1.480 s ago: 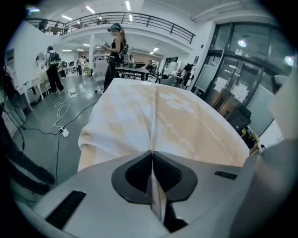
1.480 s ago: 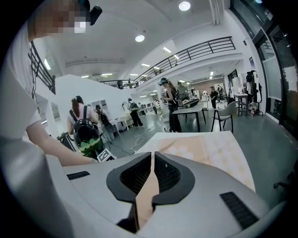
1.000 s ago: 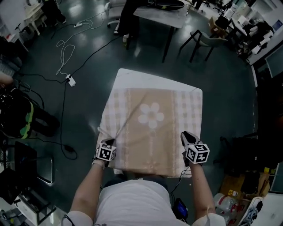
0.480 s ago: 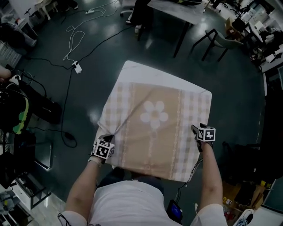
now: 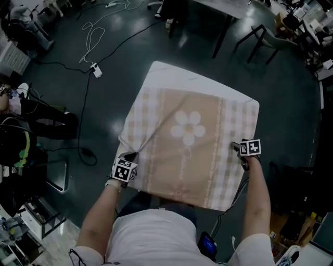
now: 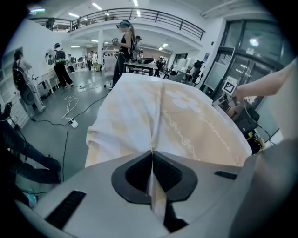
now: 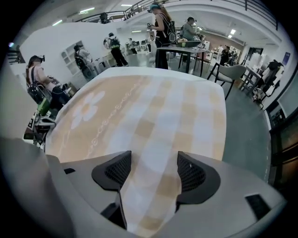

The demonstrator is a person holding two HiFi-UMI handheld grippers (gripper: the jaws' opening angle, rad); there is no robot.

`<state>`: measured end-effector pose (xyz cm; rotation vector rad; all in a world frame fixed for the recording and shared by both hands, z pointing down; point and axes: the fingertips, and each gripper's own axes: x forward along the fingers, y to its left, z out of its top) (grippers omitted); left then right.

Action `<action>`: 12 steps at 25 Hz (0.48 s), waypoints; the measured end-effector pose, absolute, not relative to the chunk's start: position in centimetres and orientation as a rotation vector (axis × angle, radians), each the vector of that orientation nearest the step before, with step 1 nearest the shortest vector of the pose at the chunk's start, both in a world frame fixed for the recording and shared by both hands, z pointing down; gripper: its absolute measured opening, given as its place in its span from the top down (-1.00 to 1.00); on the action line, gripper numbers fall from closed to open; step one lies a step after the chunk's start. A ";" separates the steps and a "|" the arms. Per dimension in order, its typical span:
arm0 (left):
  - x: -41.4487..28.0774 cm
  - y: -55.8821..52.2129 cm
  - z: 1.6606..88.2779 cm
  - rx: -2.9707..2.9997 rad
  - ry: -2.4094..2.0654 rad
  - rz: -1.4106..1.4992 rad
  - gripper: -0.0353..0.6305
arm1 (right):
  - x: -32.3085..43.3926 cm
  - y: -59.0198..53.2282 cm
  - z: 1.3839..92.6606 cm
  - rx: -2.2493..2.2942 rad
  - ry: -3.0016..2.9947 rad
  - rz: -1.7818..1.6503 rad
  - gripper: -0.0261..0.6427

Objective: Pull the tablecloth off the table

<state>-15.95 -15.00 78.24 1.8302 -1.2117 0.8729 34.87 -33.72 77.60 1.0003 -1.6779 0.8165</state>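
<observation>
A beige checked tablecloth (image 5: 192,140) with a white flower in the middle covers a small square table. My left gripper (image 5: 128,158) is at the cloth's near left edge, shut on a pinched fold of it (image 6: 152,153); a taut crease runs from there toward the flower. At the cloth's right edge, the jaws of my right gripper (image 5: 238,148) are opening. In the right gripper view the checked cloth (image 7: 153,107) lies between the spread jaws (image 7: 153,162), and the pads stand clear of it.
Cables and a white power strip (image 5: 97,70) lie on the dark floor at the far left. A table (image 5: 229,8) and a chair (image 5: 270,39) stand beyond the cloth. Boxes and gear crowd the left and right floor edges. Several people stand in the background (image 6: 125,37).
My right gripper has let go of the cloth's near right part, opened its jaws and shifted up along the right edge. The left gripper keeps its grip on the left edge.
</observation>
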 end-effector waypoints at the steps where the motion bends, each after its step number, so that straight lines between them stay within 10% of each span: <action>1: -16.0 -15.0 78.3 1.823 -1.207 0.856 0.85 | 34.8 -33.7 77.6 1.003 -1.668 0.817 0.11; 12: -16.1 -15.1 78.5 1.819 -1.248 0.855 0.85 | 32.8 -31.8 77.6 0.981 -1.629 0.732 0.51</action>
